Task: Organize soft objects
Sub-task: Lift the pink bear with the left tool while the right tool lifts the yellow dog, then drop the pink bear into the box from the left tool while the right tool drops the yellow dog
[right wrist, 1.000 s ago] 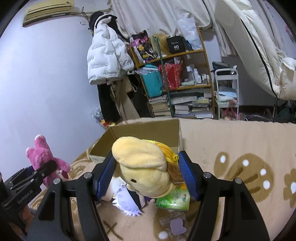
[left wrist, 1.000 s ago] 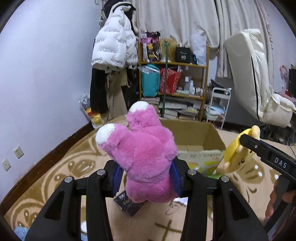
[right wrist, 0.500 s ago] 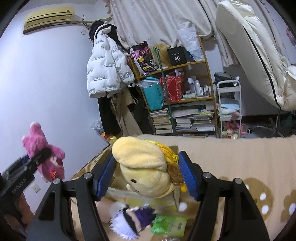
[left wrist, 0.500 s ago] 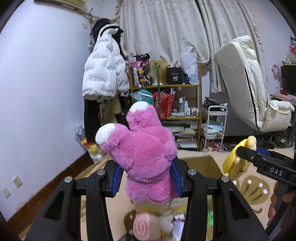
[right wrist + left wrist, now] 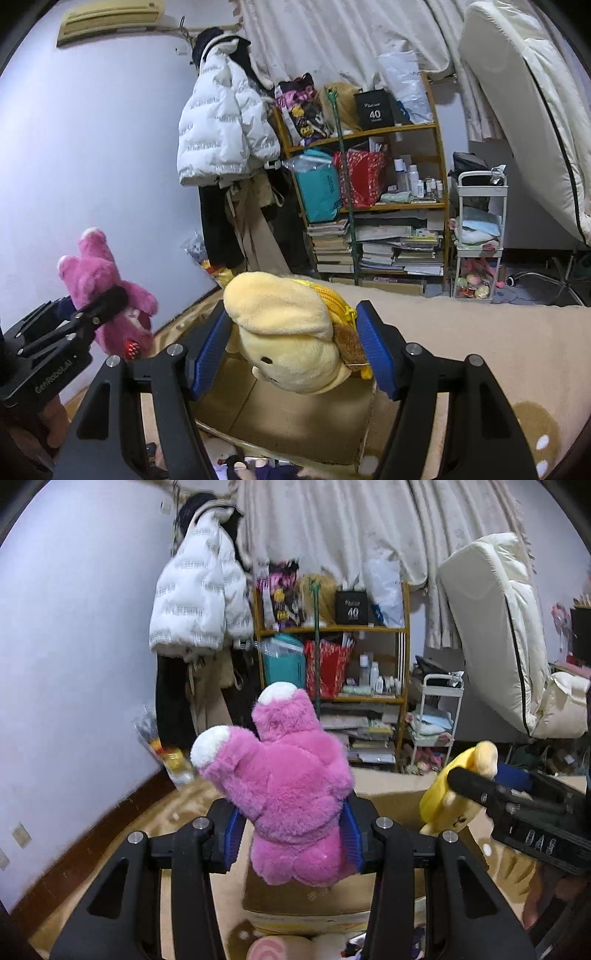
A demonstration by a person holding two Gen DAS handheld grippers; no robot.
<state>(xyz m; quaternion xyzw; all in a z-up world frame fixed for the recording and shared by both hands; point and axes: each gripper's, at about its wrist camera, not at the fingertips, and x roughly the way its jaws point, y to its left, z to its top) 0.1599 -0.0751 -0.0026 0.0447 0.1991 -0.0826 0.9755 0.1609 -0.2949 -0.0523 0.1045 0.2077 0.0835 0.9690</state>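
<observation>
Left gripper (image 5: 291, 834) clamps pink plush (image 5: 291, 794) mid-body; right gripper (image 5: 291, 354) clamps yellow plush (image 5: 288, 332). Both look light, squashy; box (image 5: 295, 417) below.

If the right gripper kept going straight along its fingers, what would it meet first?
Probably the open cardboard box just below and ahead of the right gripper, which is shut on the yellow plush; depth past the box is unclear.

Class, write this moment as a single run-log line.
left claw: shut on pink plush toy | right claw: shut on yellow plush toy | both above open cardboard box
</observation>
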